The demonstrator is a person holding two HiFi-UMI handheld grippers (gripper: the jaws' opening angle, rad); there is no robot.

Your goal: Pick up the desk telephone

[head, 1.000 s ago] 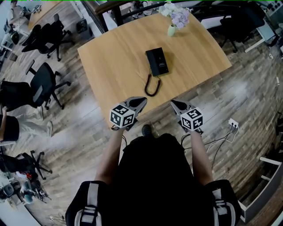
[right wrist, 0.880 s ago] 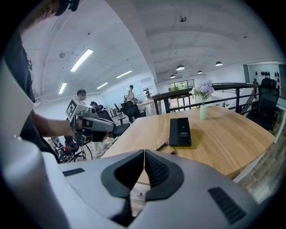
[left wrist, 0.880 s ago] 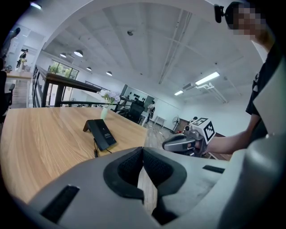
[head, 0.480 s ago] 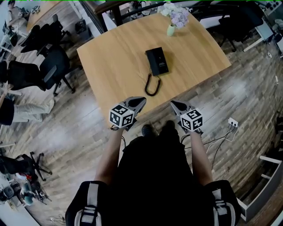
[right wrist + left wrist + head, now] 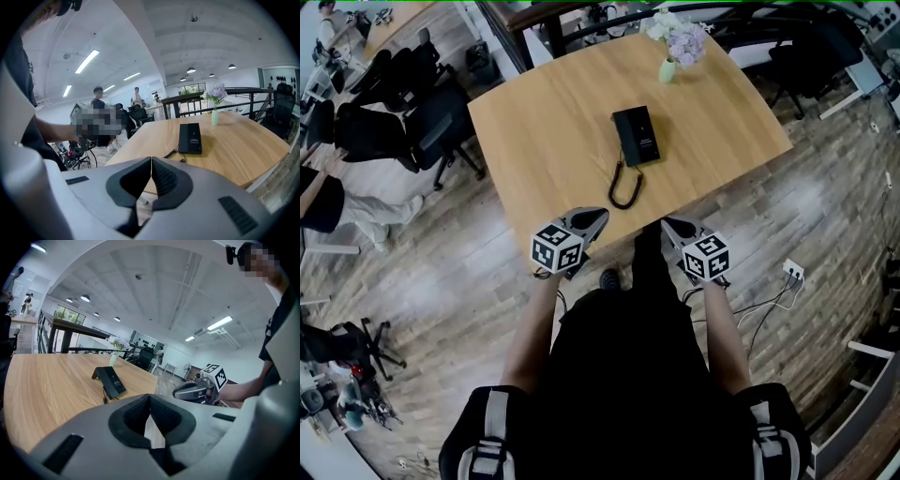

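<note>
desk telephone (image 5: 636,136) lying mid tabletop (image 5: 544,141) | coiled cord (image 5: 624,187) trailing toward near edge, sitting between phone and grippers | flower vase (image 5: 668,69) standing by far edge | left gripper (image 5: 601,215), right gripper (image 5: 667,223) hovering at near edge, jaws closed, holding nothing

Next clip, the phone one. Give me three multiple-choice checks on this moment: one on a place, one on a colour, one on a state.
1. Where is the desk telephone?
A) on the floor
B) on the wooden table, near its middle
C) on a chair

2. What colour is the desk telephone?
A) black
B) white
C) red

3. How do the left tool and right tool stand?
A) both open
B) right shut on the handset
C) both shut, holding nothing

Answers:
1 B: the head view shows it lying on the tabletop.
2 A: its body and coiled cord are black.
3 C: each tool's own view shows its jaws together with nothing between them.
</note>
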